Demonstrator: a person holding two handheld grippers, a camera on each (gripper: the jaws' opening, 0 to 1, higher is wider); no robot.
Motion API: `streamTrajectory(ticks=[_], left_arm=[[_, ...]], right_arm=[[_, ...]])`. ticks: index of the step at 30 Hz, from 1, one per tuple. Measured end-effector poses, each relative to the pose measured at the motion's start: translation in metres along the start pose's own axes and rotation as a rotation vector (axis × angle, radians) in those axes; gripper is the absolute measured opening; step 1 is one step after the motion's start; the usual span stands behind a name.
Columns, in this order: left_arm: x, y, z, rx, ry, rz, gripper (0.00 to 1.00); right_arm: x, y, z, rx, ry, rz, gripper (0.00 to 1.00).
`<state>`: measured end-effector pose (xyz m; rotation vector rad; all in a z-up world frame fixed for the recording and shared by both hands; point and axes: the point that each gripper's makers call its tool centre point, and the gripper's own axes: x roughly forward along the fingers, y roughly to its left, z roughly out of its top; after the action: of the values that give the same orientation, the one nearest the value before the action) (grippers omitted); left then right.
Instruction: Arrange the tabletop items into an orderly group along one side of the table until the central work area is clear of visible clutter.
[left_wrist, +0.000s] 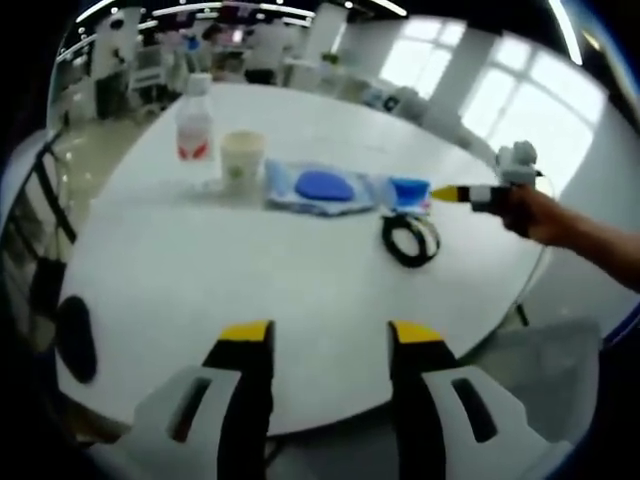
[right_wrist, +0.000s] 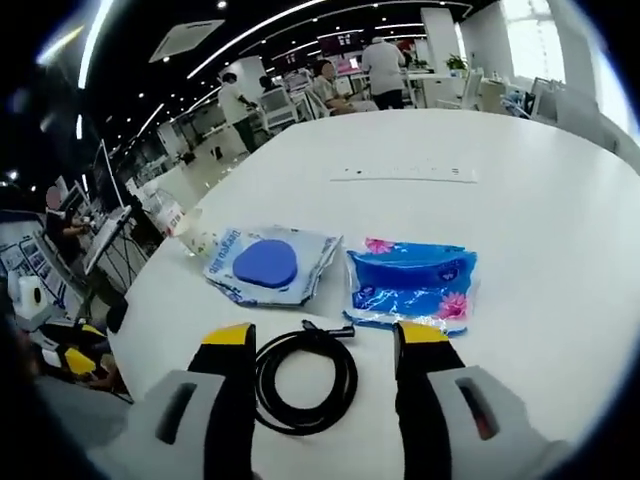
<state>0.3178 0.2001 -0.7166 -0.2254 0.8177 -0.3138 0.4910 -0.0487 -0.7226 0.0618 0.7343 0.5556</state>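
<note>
Right gripper (right_wrist: 325, 345) jaws apart, straddling coiled black cable (right_wrist: 304, 379) at 6 o'clock. Blue tissue pack (right_wrist: 410, 283) at 1 o'clock. Cable light, floppy: pinch bundled loops. Left gripper (left_wrist: 328, 342) jaws apart, empty.

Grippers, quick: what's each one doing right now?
Left gripper: open, holding nothing.
Right gripper: open, jaws either side of the black cable coil, not gripping it.

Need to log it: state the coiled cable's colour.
Black; the coiled cable shows best in the right gripper view.
</note>
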Motion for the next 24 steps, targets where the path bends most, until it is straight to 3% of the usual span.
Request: streamTrajectory(ticks=[2, 6, 16, 24], left_arm=[[0.000, 0.000, 0.001, 0.001, -0.005, -0.006, 0.45], [-0.006, 0.004, 0.014, -0.031, -0.071, -0.008, 0.49], [-0.004, -0.006, 0.011, -0.014, -0.051, -0.050, 0.52], [-0.006, -0.010, 0.014, -0.016, -0.069, -0.071, 0.52]], right_arm=[[-0.009, 0.005, 0.002, -0.019, -0.021, 0.006, 0.63], [-0.027, 0.011, 0.002, -0.042, -0.052, -0.002, 0.65], [-0.063, 0.010, -0.003, -0.033, -0.086, -0.034, 0.68], [-0.084, 0.008, -0.003, 0.025, -0.147, -0.037, 0.69]])
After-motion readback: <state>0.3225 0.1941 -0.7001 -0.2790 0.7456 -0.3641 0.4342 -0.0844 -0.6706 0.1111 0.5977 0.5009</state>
